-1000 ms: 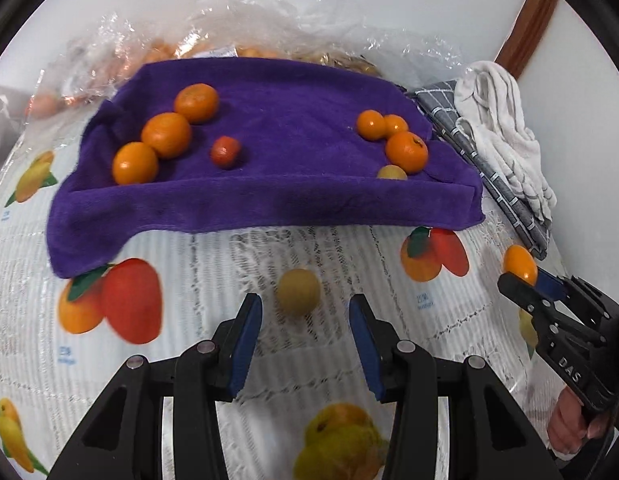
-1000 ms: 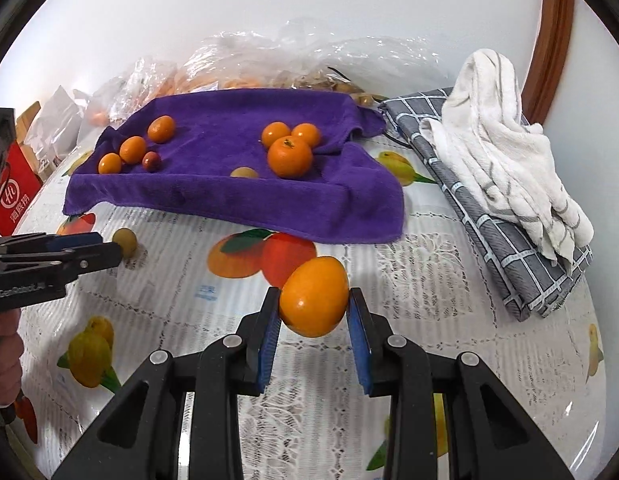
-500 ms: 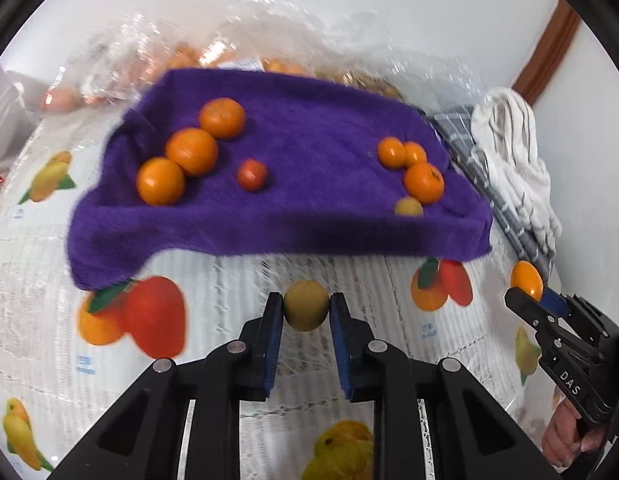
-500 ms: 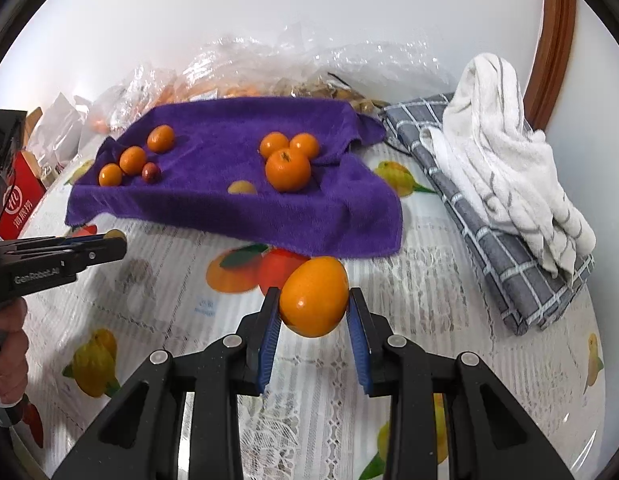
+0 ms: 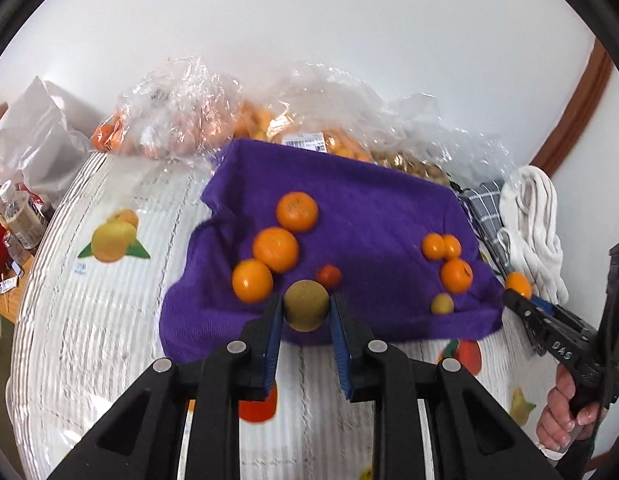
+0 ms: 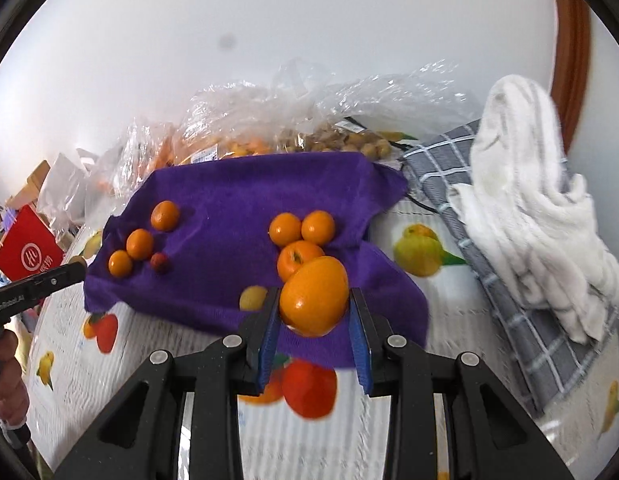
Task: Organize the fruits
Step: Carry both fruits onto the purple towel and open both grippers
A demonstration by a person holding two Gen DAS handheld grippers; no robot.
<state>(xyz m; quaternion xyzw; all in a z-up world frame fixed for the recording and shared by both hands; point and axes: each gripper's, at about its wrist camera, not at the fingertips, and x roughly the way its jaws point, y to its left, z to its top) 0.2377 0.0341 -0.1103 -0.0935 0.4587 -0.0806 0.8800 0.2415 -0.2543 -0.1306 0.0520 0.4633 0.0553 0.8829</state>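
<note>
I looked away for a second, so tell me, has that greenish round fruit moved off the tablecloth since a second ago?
Yes. The greenish fruit is now clamped in the left gripper, raised toward the purple towel.

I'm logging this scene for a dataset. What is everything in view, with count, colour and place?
purple cloth: 1, on the table
oranges on cloth: 6, three left, three right
red fruit: 1, by left trio
yellow-green fruit on cloth: 1, right front
held brownish fruit: 1, in left gripper
held orange: 1, in right gripper
plastic bags: clear, several, behind cloth
grey checked cloth: 1, right
white towel: 1, on it
tablecloth: 1, white, fruit-printed
left gripper: black, blue pads
right gripper: same
</note>
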